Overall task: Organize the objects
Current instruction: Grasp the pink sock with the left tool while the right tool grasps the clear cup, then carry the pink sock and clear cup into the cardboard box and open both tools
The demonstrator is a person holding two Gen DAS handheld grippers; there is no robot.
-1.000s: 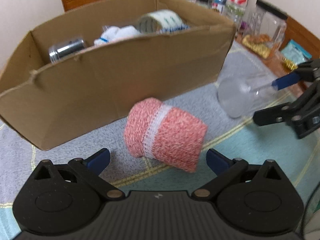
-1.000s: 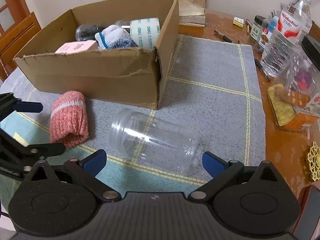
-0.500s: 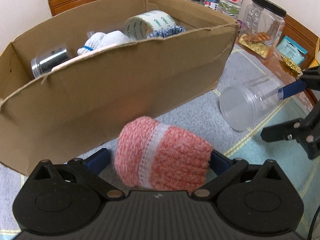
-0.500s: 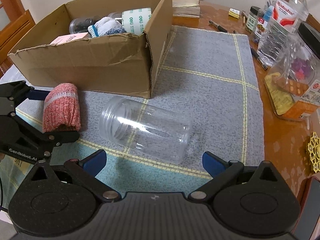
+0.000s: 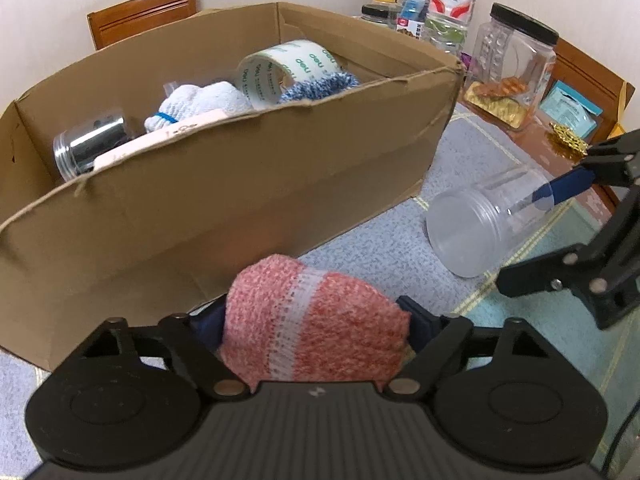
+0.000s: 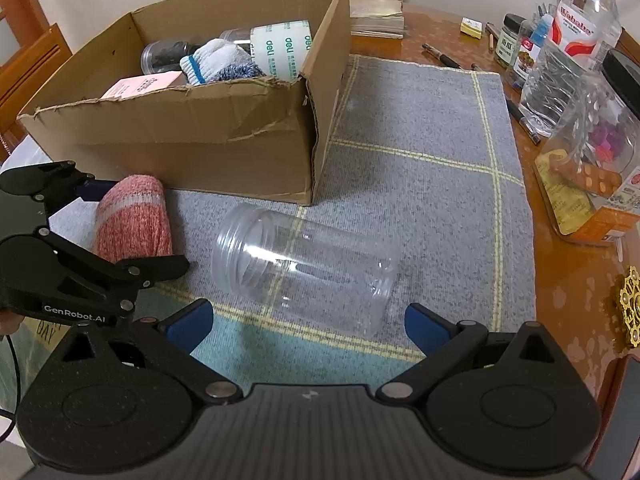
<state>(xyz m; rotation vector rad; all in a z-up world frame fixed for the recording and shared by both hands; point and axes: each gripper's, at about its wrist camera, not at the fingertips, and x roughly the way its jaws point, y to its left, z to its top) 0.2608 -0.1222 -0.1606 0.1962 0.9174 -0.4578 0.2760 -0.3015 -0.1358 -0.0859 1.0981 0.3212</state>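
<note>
A pink knitted roll (image 5: 316, 332) with a white stripe lies on the grey mat in front of the cardboard box (image 5: 240, 200). My left gripper (image 5: 314, 320) is closing on it, and both blue pads press its ends. The right wrist view shows that roll (image 6: 132, 224) between the left gripper's (image 6: 136, 232) fingers. A clear plastic jar (image 6: 304, 264) without a lid lies on its side on the mat. My right gripper (image 6: 308, 316) stands open just short of the jar, one finger on each side, not touching. The box (image 6: 192, 144) holds a tape roll (image 5: 288, 68), a white knit bundle (image 5: 200, 100) and a shiny jar (image 5: 88, 144).
At the right, on the wooden table, stand a water bottle (image 6: 568, 48), a black-lidded plastic jar (image 5: 516, 64), small bottles (image 6: 512, 40) and pens (image 6: 520, 116). A gold ornament (image 6: 632, 308) lies near the right edge. A chair back (image 5: 140, 12) rises behind the box.
My left gripper came forward around the pink roll and its jaws closed in until the pads met the roll's ends. The right gripper and the clear jar kept still.
</note>
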